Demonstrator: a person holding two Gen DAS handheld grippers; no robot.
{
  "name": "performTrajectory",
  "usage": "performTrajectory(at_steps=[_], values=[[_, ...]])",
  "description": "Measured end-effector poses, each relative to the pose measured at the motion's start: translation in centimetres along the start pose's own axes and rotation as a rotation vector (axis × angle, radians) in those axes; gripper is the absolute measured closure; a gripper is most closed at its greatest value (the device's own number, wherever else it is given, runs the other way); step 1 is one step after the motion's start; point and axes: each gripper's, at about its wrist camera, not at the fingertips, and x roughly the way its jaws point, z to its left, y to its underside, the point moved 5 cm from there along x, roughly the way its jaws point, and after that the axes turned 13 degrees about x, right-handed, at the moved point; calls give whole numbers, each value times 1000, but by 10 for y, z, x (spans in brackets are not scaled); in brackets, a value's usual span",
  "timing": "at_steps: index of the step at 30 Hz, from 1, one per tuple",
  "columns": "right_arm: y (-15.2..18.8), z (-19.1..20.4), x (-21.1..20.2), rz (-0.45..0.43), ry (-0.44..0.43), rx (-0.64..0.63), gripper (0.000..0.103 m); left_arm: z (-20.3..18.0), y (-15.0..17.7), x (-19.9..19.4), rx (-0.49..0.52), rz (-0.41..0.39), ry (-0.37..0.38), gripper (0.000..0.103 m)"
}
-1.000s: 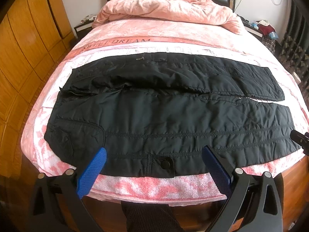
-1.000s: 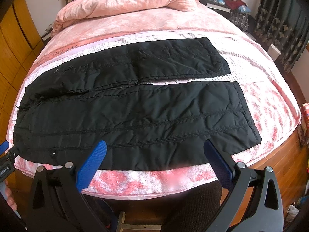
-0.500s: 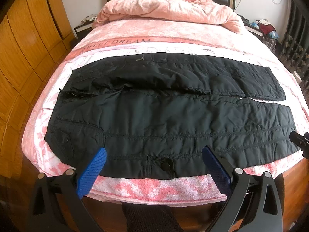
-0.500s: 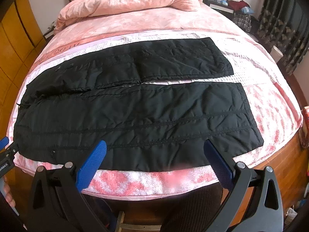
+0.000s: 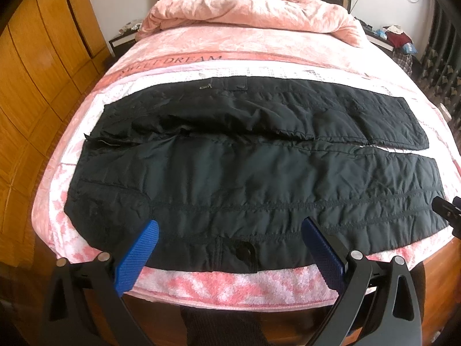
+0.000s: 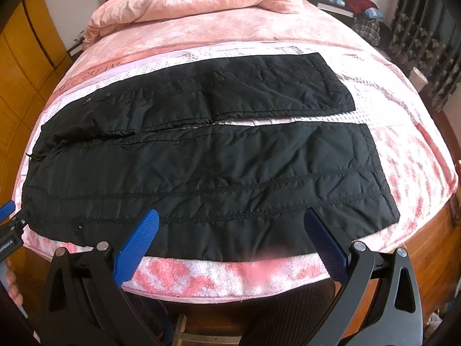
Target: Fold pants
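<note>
Pants (image 5: 245, 178) black, quilted, spread flat across the near half of the bed (image 5: 259, 52); waist toward the left, hems toward the right; the two legs lie side by side, touching near the crotch, parted by a narrow strip of bedding toward the hems; near leg runs along the bed's front edge, its lower seam just short of that edge; far leg slightly rumpled at the thigh; a dark button (image 5: 243, 250) shows on the near edge, between the left gripper's fingers in that view.

Left gripper (image 5: 229, 227) wide open, holding nothing; blue pads (image 5: 138, 253) hover over the near edge of the pants, waist half; whether the tips touch the cloth cannot be told.

Right gripper (image 6: 232, 216) wide open, holding nothing; tips over the near leg's lower edge, hem half; contact likewise unclear.

Pink duvet (image 5: 250, 8) bunched at the head of the bed, well apart from the pants; wooden wardrobe (image 5: 37, 72) along the left side.
</note>
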Motion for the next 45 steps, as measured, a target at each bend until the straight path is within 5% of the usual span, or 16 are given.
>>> performTrajectory(at_steps=[3,9,14,18,25,27,28,29,30,32,39,45], values=[[-25,-16,5,-2,-24,-4,3,-3,-15,13,-33,14,41,4],[-149,-99,48,-30,38,75,2,-38,-85,34,15,-19,73,4],[-243,-149,134,93,64,73,3,-79,-143,69,64,-50,63,4],[-273,-165,195,176,78,56,3,-110,-185,80,76,-110,112,4],[-281,-180,245,241,27,70,4,-139,-202,115,112,-66,162,4],[-277,-173,237,222,-29,17,42,-142,-207,123,119,-60,165,4],[-274,-169,230,218,-51,-11,50,-144,-211,130,123,-52,168,4],[-271,-167,225,205,-45,-43,69,-145,-214,135,127,-46,171,4],[-267,-163,214,182,-52,-101,80,-148,-220,142,135,-41,184,4],[-263,-159,192,150,-114,-137,87,-150,-229,155,155,-34,203,4],[-253,-158,106,-40,-283,-260,89,-176,-288,186,438,-112,283,4],[-246,-151,75,-125,-314,-345,90,-207,-325,197,652,-90,468,4]])
